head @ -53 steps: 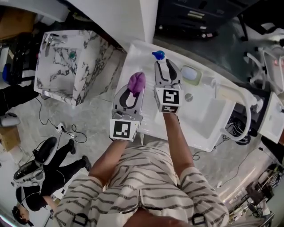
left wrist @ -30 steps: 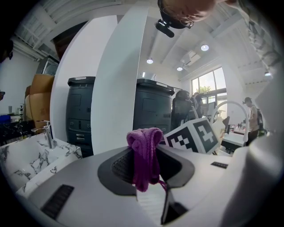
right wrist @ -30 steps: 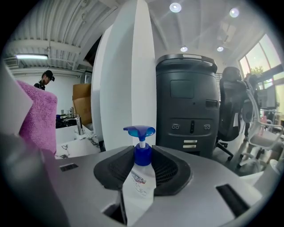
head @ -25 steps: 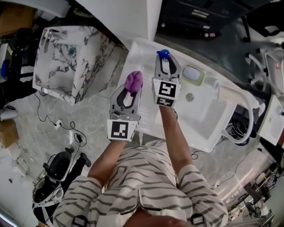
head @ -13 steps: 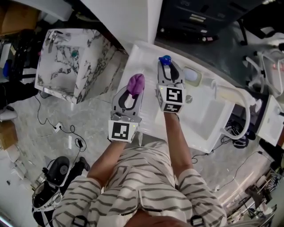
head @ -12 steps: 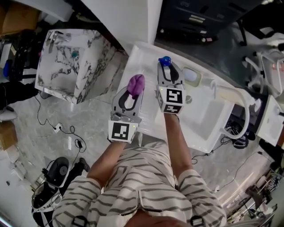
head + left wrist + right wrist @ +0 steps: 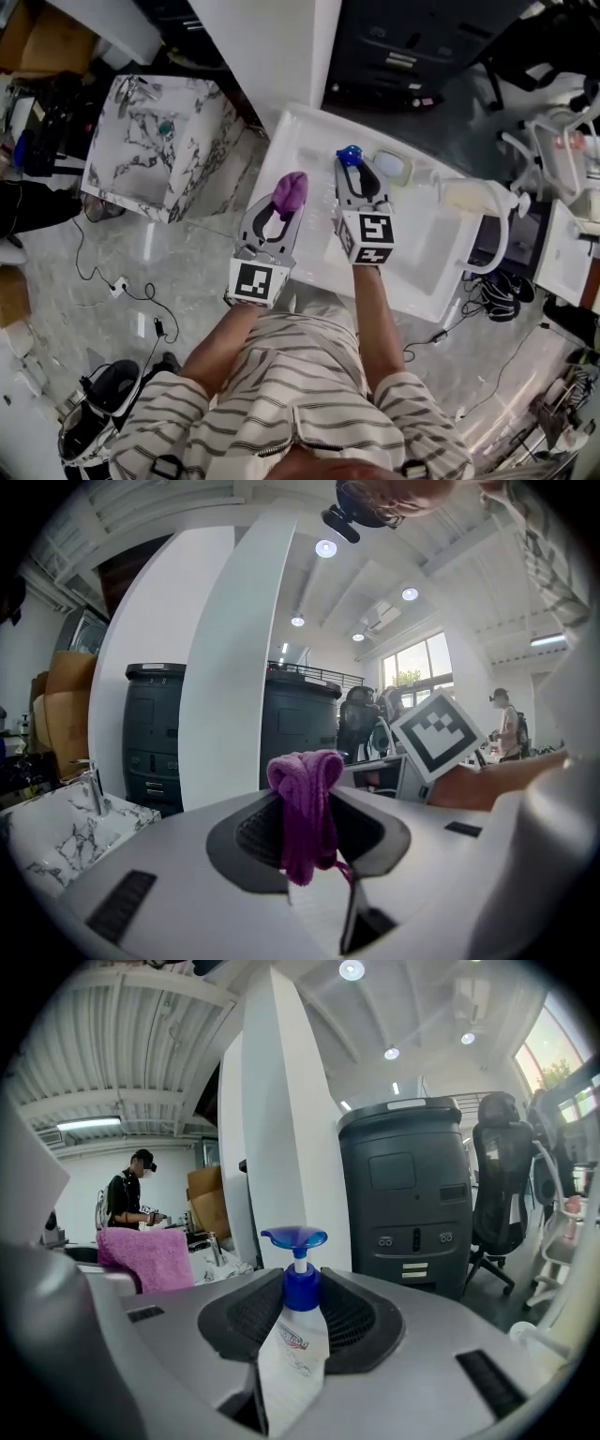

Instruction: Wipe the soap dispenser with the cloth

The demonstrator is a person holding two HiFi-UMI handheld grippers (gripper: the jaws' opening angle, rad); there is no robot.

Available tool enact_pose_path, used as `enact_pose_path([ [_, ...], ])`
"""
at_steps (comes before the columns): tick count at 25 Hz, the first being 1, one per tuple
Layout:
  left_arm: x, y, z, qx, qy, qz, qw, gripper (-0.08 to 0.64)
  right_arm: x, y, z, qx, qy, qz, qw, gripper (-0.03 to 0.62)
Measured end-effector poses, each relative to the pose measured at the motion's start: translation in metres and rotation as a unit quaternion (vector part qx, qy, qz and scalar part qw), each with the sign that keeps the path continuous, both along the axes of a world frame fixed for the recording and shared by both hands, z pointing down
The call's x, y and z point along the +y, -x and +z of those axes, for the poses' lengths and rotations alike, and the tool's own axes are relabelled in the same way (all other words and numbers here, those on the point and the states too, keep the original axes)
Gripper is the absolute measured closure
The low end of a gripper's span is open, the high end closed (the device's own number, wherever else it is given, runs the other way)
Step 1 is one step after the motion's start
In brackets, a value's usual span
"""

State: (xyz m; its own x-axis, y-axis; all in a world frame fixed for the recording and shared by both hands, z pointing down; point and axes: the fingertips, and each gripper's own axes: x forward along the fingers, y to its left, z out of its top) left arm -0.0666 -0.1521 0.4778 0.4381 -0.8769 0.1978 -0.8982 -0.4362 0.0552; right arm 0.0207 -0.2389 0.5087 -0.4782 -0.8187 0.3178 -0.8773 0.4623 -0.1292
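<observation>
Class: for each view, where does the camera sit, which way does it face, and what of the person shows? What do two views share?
Head view: on the person's head, facing steeply down at the white sink; striped top, forearms, left gripper, right gripper.
Left gripper view: on that gripper, facing along jaws shut on the purple terry cloth; right forearm shows.
Right gripper view: on that gripper, facing along jaws shut on the white soap dispenser with blue pump; no limb shows.
Shared: both gripper views show the cloth.
</observation>
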Motion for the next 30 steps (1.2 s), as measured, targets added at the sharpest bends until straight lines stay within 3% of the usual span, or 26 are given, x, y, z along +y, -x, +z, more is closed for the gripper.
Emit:
enact_pose_path([
  [16,0.063,-0.007,-0.046,-0.010,-0.028,0.050,0.9983,0.442,0.086,0.003,-0.089,-0.018,-0.032,-0.029,0.999,0.462],
  [30,0.095,-0.013,-0.073,-0.019,-0.051,0.087,0.9947,0.442,0.139,0.008,-0.129,-0.018,-0.058,-0.032,0.998,0.462],
])
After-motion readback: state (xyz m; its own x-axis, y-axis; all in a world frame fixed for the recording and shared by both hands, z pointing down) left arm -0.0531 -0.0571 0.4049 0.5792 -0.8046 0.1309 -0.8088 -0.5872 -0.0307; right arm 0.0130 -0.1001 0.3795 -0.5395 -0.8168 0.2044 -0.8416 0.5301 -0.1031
